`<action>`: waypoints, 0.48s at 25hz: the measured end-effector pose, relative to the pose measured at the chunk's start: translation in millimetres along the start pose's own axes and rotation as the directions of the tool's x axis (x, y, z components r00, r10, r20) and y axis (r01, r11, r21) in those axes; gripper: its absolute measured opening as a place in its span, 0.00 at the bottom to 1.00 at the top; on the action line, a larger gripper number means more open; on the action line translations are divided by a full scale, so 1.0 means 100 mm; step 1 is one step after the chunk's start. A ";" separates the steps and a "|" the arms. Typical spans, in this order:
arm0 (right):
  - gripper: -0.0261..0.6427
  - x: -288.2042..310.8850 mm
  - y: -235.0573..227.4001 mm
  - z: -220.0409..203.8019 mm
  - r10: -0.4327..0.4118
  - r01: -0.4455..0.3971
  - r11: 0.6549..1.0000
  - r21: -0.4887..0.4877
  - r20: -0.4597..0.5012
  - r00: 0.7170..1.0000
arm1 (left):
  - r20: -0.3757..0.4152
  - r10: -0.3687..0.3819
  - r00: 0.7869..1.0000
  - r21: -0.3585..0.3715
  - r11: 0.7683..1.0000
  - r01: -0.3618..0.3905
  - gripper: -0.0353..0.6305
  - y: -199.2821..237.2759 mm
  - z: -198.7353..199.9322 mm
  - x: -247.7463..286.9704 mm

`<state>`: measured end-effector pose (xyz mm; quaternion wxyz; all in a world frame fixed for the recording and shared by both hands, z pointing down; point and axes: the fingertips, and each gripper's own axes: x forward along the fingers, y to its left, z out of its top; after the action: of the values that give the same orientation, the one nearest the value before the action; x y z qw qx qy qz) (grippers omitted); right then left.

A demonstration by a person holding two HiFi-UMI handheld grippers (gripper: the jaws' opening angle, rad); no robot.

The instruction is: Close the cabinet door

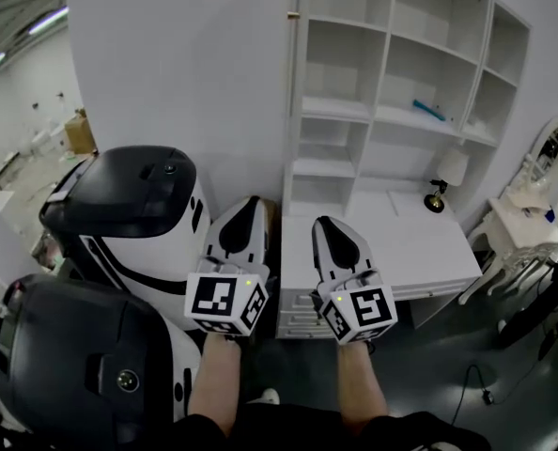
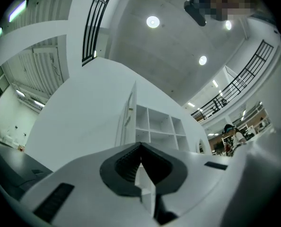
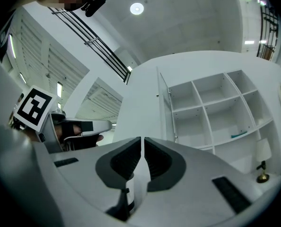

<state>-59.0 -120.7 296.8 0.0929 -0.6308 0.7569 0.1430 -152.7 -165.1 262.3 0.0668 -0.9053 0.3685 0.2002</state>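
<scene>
The tall white cabinet door (image 1: pixel 185 83) stands swung open to the left of the white shelf cabinet (image 1: pixel 392 73), hinged along the cabinet's left edge. Both grippers are held low in front of it, side by side, pointing at the cabinet. My left gripper (image 1: pixel 251 202) is shut with nothing in it, its tip below the door's lower right part. My right gripper (image 1: pixel 323 222) is also shut and empty, in front of the lower shelves. The left gripper view shows the door (image 2: pixel 79 126) edge-on beyond the shut jaws (image 2: pixel 140 145). In the right gripper view the door (image 3: pixel 138 103) and shelves (image 3: pixel 211 108) lie ahead of the gripper (image 3: pixel 142 138).
Two white-and-black domed machines (image 1: pixel 129 214) (image 1: pixel 72 365) stand close at the left. A white desk (image 1: pixel 401 242) with a small lamp (image 1: pixel 436 195) joins the cabinet's base, with drawers under it. A blue item (image 1: pixel 427 111) lies on a shelf. A white dressing table (image 1: pixel 528 205) is at the right.
</scene>
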 end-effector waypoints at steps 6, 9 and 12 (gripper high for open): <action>0.12 0.37 -0.08 -0.06 -0.019 0.019 1.000 0.018 0.018 1.000 | 0.033 -0.068 0.997 -0.008 0.998 0.068 0.07 0.21 0.06 0.29; 0.15 0.48 -0.10 -0.12 -0.020 0.020 1.000 0.012 0.003 1.000 | 0.060 -0.119 0.991 -0.021 0.993 0.120 0.07 0.24 0.10 0.40; 0.16 0.58 -0.15 -0.11 -0.037 0.037 0.999 -0.004 0.006 0.999 | 0.068 -0.171 0.983 0.019 0.985 0.170 0.07 0.23 0.16 0.55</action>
<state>-54.3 -180.6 287.0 0.0965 -0.6443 0.7447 0.1449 -137.8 -212.2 225.3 0.1021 -0.9257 0.2884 0.2226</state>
